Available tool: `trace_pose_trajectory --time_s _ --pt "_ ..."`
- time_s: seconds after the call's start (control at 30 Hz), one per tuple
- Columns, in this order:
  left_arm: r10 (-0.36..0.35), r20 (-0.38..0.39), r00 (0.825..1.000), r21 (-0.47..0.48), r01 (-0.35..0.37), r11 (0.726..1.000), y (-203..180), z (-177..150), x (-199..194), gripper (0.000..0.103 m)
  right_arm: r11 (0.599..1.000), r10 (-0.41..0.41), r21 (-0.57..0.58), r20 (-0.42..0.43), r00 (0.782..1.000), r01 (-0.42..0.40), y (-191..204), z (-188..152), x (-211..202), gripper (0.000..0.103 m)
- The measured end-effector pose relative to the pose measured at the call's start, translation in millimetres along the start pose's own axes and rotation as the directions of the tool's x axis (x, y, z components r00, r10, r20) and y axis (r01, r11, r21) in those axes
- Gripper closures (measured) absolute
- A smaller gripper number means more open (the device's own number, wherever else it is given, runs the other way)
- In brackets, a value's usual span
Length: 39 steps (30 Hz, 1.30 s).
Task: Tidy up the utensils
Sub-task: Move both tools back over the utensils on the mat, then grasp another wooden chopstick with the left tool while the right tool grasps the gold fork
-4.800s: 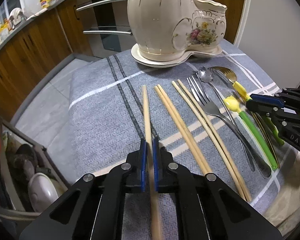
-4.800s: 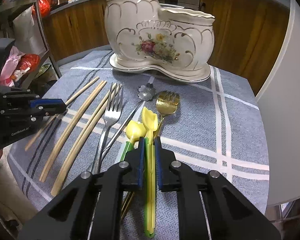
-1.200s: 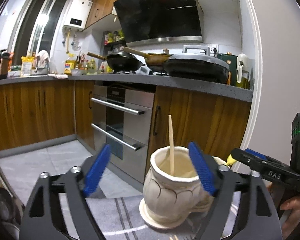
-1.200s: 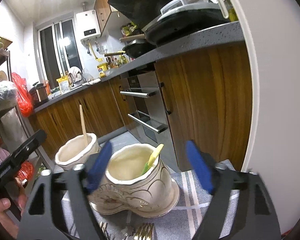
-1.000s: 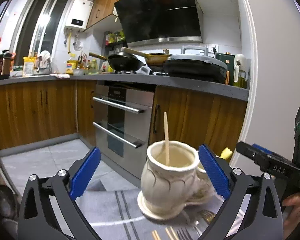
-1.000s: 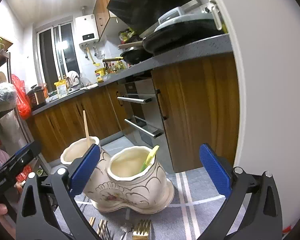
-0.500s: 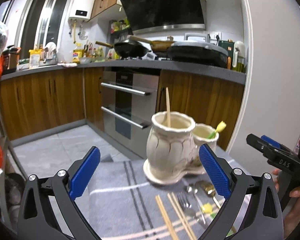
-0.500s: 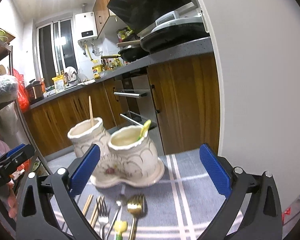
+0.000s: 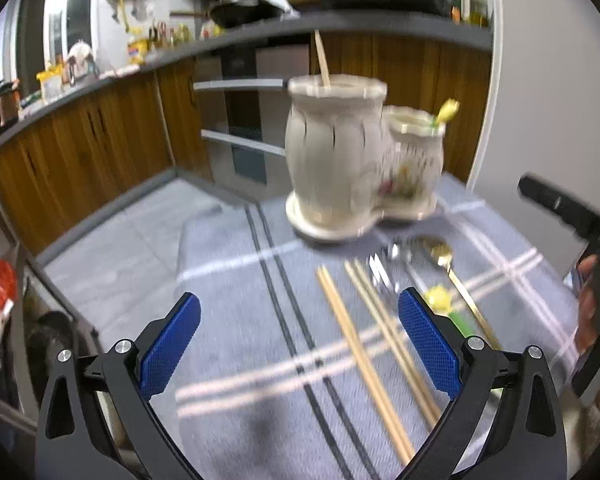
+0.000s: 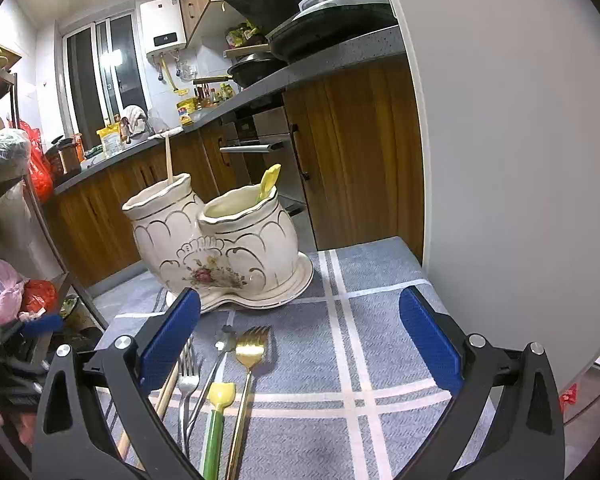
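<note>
A cream double utensil holder stands at the back of the grey checked cloth. One chopstick sticks out of its taller pot and a yellow-tipped utensil out of the lower one. On the cloth lie several chopsticks, a silver fork, a gold fork and a green-handled yellow utensil. My left gripper hangs open above the cloth, nothing in it. My right gripper is open too, over the forks.
The cloth covers a small table beside a white wall. Wooden kitchen cabinets and an oven lie behind. A rack with red bags stands left. A hand holds the other gripper at the right edge.
Both grippers let go of their utensils in the holder, opened wide and drew back. The left view has tipped down toward the cloth and is motion-blurred.
</note>
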<state>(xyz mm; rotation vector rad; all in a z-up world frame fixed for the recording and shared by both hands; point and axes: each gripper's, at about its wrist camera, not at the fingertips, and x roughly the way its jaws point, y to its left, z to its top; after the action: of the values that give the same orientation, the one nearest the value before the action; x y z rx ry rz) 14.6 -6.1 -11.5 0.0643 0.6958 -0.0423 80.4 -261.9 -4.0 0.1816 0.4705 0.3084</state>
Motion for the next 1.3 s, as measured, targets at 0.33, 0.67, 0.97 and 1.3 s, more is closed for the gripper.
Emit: trace_pose_trajectory --time_s 0.33,0.67,0.97,1.3 --pt "0.046 -0.178 0.983 0.025 -0.043 0.999 -7 -23 30 0.007 0.998 -0.026 -0.058 -0.058 0.998 0.023 7 -6 10 0.005" --pt "0.073 -0.215 0.974 0.030 -0.068 0.997 -6 -26 39 0.008 0.994 -0.035 -0.104 -0.105 0.994 0.024 13 -12 17 0.005" --pt "0.079 -0.232 0.969 0.028 -0.074 0.997 -8 -19 46 0.013 0.993 -0.033 -0.112 -0.114 0.993 0.020 15 -13 20 0.005" --pt "0.005 -0.279 0.960 0.079 0.018 0.997 -24 -9 52 0.081 0.991 -0.043 -0.135 -0.127 0.991 0.026 16 -14 22 0.005"
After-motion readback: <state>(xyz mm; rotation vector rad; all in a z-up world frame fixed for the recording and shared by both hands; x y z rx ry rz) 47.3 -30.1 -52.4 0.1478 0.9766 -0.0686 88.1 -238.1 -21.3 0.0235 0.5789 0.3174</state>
